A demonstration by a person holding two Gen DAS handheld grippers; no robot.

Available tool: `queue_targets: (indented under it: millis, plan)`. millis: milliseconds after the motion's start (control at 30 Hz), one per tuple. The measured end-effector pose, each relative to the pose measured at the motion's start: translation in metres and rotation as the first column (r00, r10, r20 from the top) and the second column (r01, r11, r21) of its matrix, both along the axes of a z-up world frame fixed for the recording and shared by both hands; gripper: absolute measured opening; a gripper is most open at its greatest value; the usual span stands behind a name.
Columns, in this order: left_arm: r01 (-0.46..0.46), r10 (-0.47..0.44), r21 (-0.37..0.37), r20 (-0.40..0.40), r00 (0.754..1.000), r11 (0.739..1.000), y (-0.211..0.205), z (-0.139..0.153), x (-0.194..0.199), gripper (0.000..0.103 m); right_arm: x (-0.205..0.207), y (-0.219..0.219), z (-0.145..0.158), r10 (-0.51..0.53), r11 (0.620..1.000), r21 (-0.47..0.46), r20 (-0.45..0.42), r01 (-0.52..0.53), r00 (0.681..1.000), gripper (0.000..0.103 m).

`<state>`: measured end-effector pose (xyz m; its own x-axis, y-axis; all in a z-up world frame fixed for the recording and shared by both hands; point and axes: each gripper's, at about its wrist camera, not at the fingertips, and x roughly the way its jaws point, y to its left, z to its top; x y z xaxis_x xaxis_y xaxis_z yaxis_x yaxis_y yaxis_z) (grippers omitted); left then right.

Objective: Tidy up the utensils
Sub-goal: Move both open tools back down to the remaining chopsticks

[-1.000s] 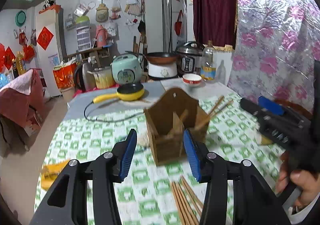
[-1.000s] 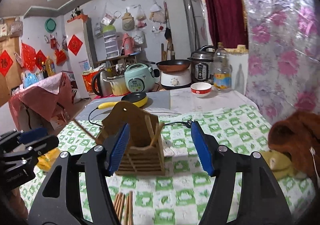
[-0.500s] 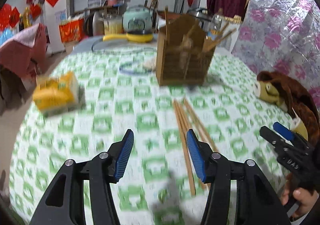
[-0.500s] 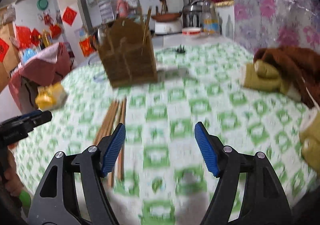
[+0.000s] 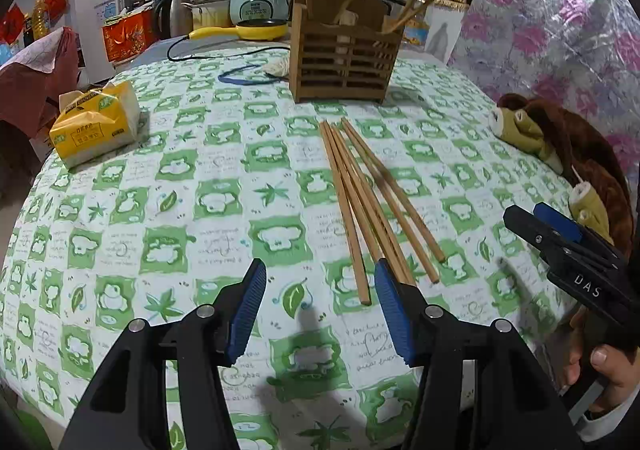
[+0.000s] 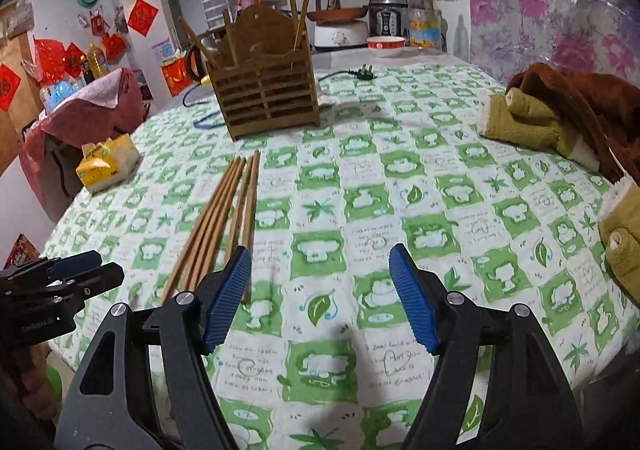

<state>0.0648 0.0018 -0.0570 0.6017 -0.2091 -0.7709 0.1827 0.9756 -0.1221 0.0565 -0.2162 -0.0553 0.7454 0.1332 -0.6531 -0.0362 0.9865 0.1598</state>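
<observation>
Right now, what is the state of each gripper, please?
Left gripper: open, holding nothing.
Right gripper: open, holding nothing.

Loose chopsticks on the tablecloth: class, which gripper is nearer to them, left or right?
Left. The left gripper hangs open just short of the loose chopsticks' near ends, one fingertip overlapping them. The right gripper is open too, with the bundle off to its left side.
</observation>
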Motion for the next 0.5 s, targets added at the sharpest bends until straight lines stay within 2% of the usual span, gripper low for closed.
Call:
queue_targets:
  millis: [300, 500]
  plan:
    - [0.056, -0.056, 0.021, -0.030, 0.998, 0.998, -0.016, -0.020, -0.002, 0.053, -0.001, 0.005, -0.013, 0.012, 1.000, -0.020, -0.032, -0.012, 0.999, 0.070]
    - [0.057, -0.055, 0.023, -0.071, 0.996, 0.998, -0.018, -0.035, 0.004, 0.049, -0.001, 0.008, -0.014, 0.022, 0.999, -0.028, -0.036, -0.023, 0.999, 0.070]
